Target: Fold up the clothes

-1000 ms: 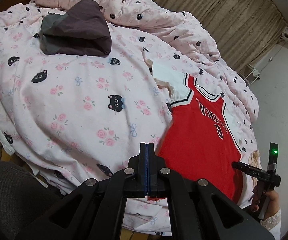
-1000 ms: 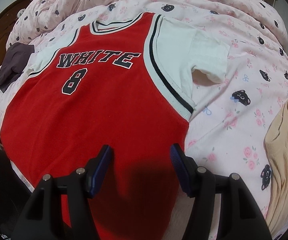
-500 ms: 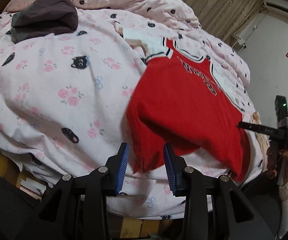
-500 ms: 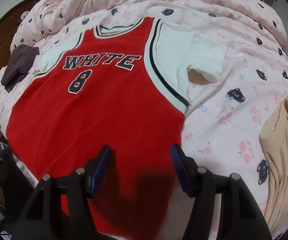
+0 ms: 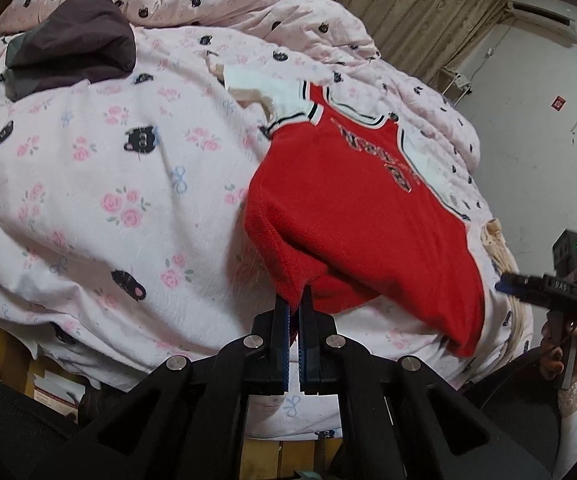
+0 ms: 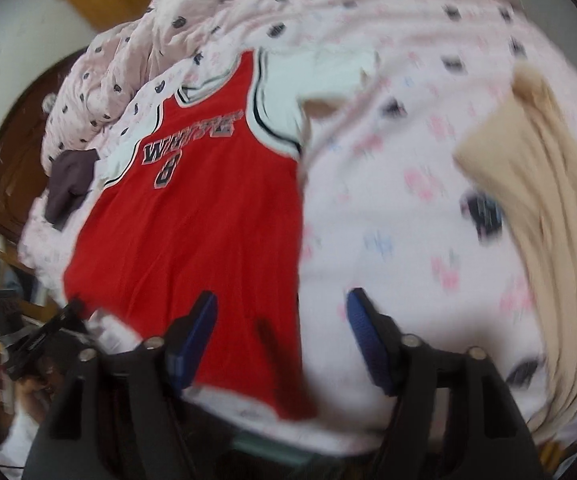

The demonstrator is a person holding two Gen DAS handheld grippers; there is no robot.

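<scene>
Two grippers work a red jersey (image 5: 360, 216) lying flat on the bed (image 5: 88, 208): the left gripper (image 5: 293, 300), open half a second ago, now pinches its hem corner, while the right gripper (image 6: 280, 312), jaws opening and empty, swings toward the opposite corner, preparing the fold.

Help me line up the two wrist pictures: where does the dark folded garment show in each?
Left wrist: the dark folded garment lies at upper left on the pink quilt, apart from the red jersey.
Right wrist: the garment sits at mid left, just beyond the jersey's white sleeve.
Shared landmark: the number 8 printed on the jersey.
</scene>
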